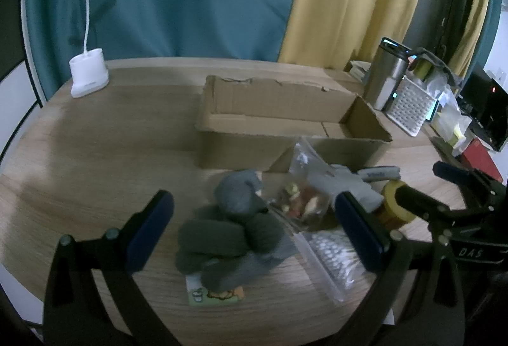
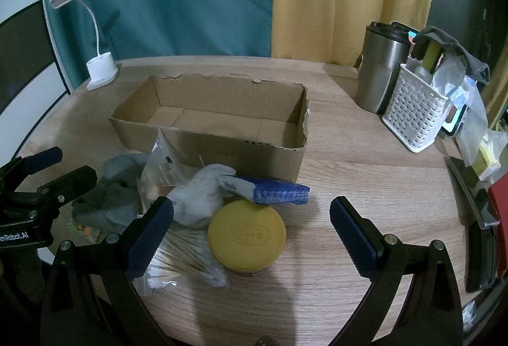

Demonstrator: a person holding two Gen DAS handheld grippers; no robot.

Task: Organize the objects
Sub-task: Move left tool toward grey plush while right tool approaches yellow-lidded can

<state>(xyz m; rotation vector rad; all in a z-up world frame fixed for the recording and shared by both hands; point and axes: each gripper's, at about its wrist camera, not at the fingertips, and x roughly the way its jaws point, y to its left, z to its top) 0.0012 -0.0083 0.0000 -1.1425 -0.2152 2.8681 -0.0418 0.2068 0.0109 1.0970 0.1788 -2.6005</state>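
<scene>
Left wrist: card (image 1: 216, 295) half-hidden under socks (image 1: 228, 238); both grippers (image 1: 254, 231) (image 2: 250, 234) wide, empty.

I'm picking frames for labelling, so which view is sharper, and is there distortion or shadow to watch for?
Right wrist view: sharper, the print on the blue tissue pack is readable, and a soft shadow crosses the table in front. Left wrist view: softer, the rolled socks are smeared and dim. Both views: fisheye bends the table edge and darkens the corners.

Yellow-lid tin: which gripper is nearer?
Right. The yellow-lid tin lies between the open right gripper fingers; the left gripper hangs over the dark socks beside it.
</scene>
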